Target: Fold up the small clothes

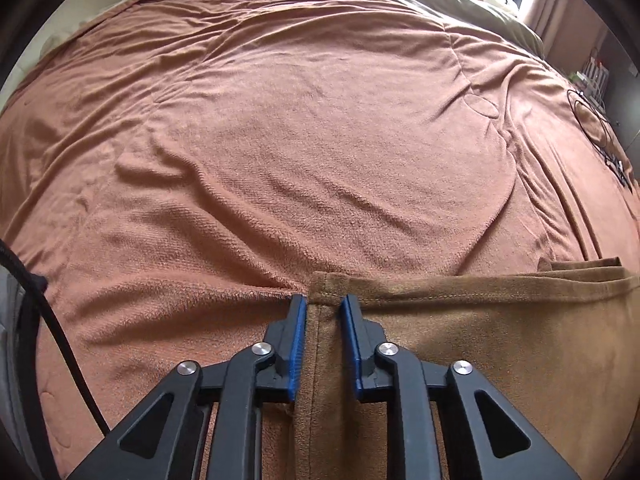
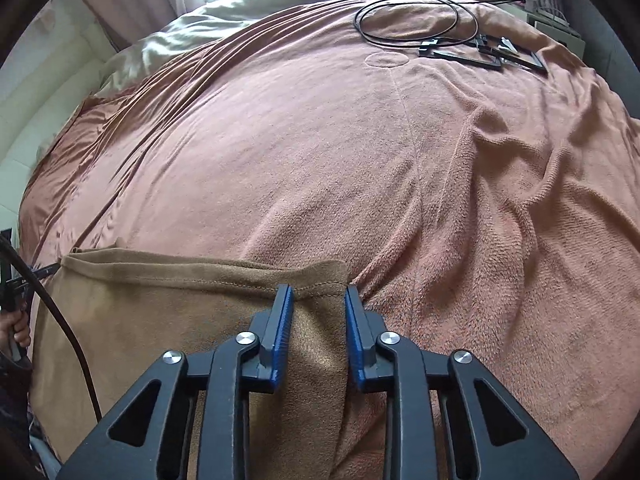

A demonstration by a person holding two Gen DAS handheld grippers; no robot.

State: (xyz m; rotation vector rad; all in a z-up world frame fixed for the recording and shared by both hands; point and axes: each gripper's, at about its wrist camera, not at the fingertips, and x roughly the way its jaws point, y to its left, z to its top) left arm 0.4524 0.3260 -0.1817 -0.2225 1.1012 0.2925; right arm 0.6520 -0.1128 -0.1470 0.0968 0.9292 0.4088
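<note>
I have the left gripper [image 1: 323, 300] and right gripper [image 2: 316, 290] each pinched on a far corner of the brown garment [image 1: 500, 340], which lies at the bed's near edge. Risk: the fuzzy bedspread [image 1: 300, 128] gets pinched too. The coiled cable [image 2: 416, 20] at the far right corner is well clear.

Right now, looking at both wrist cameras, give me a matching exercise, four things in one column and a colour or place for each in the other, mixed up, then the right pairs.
Things:
1. garment
2. blanket
3. coiled cable
4. gripper pads

Descriptions:
A. blue
B. salmon-pink, covering the bed
C. black, far side of the bed
D. tan-brown, corner between the jaws of each gripper

Pairs: 1-D, 2-B, 3-C, 4-A
</note>
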